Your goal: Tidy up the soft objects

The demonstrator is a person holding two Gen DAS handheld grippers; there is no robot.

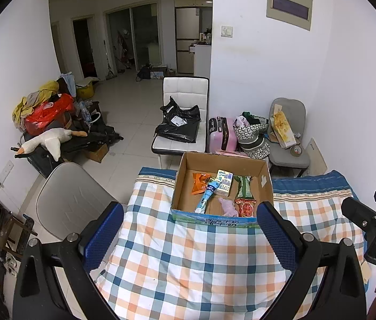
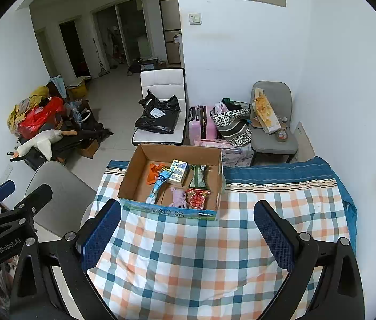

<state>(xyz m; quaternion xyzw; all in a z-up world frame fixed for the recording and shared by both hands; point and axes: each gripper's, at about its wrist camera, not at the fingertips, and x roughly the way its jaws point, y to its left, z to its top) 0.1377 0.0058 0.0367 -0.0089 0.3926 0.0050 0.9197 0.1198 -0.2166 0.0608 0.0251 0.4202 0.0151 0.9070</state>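
Observation:
An open cardboard box [image 1: 264, 184] [image 2: 132, 173] stands at the far edge of a table under a checked cloth [image 1: 188, 261] [image 2: 188, 253]. Inside lie an orange packet [image 1: 200, 182] [image 2: 154, 172], a blue-white tube [image 1: 208, 196] [image 2: 158, 185], a small carton [image 1: 224, 182] [image 2: 178, 172], a green packet [image 1: 244, 186] [image 2: 198, 177], a pink soft toy [image 1: 228, 206] [image 2: 178, 197] and a red packet [image 1: 246, 208] [image 2: 198, 199]. My left gripper [image 1: 189, 214] and right gripper [image 2: 188, 214] hover open over the cloth, short of the box, nothing between the fingers.
A grey chair [image 1: 68, 200] [image 2: 60, 192] stands left of the table. Beyond the box are a white chair with a black bag [image 1: 180, 125] [image 2: 158, 114], a pink suitcase [image 1: 221, 133], patterned bags and another grey chair [image 1: 286, 133]. A clutter pile with a plush goose [image 1: 46, 141] lines the left wall.

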